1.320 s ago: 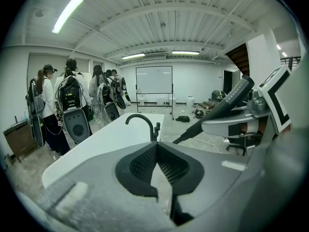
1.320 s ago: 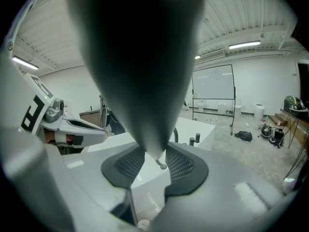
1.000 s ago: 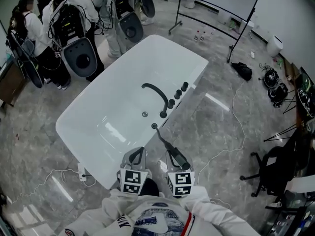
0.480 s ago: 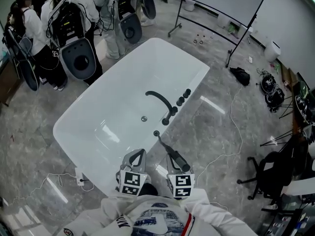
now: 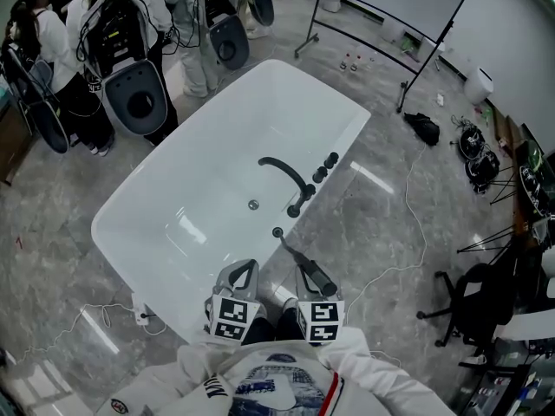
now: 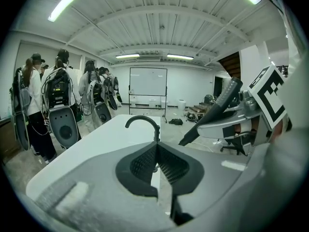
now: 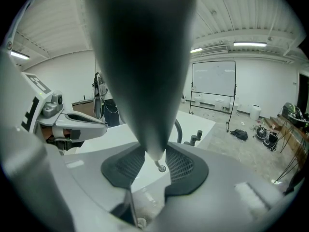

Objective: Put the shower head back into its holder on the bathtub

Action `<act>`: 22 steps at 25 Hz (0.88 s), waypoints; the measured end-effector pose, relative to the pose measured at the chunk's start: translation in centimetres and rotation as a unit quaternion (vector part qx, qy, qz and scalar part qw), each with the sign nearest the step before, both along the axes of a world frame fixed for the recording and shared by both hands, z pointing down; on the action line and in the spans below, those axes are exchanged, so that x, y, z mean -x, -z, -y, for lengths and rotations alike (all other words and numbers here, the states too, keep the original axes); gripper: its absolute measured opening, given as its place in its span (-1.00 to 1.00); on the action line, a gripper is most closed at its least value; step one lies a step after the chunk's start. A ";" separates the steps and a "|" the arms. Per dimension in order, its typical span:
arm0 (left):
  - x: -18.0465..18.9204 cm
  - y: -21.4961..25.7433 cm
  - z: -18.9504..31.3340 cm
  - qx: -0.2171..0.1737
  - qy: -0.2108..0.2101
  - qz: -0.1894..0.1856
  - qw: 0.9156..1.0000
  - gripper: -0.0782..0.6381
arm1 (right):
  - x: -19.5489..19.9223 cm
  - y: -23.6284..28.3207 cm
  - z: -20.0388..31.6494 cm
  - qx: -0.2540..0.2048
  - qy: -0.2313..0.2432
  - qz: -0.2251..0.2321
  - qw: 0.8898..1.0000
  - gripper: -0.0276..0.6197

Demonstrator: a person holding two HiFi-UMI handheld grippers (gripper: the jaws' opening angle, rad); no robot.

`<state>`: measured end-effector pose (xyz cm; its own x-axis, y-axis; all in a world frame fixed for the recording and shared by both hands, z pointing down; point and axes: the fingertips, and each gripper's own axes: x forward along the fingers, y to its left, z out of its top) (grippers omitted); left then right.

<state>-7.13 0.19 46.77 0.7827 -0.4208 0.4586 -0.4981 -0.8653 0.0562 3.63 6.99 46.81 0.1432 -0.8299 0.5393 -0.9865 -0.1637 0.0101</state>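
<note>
Two pads of the right gripper (image 7: 155, 162) clamp the black shower head (image 7: 145, 81); jaws stand partly apart, shut on its handle. We see its narrow tip aimed at the ring holder (image 5: 277, 231) on the bathtub (image 5: 217, 137) rim, just beside it; contact can't be resolved. Left gripper (image 6: 157, 154): jaws together, nothing btwn them, alongside the right one. Vs. earlier frame: grip unchanged, tip-to-holder gap approx. the same.
</note>
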 end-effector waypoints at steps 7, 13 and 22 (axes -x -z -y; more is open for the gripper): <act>-0.4 -0.1 1.0 0.002 0.008 0.001 1.000 -0.78 | -0.3 -0.1 1.1 0.002 0.012 -0.002 1.000 -0.49; -1.2 -0.4 2.3 0.005 0.028 0.007 1.000 -0.78 | -1.4 -0.5 2.8 0.006 0.032 0.002 0.999 -0.49; -3.4 -1.5 4.0 0.019 0.071 0.023 0.997 -0.78 | -3.5 -2.0 5.7 0.020 0.086 0.018 0.996 -0.49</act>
<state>-3.69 -3.84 48.29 0.6938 -0.5078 0.5106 -0.6185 -0.7834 0.0614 7.13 1.31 48.78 -0.0182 -0.8182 0.5747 -0.9997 0.0067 -0.0221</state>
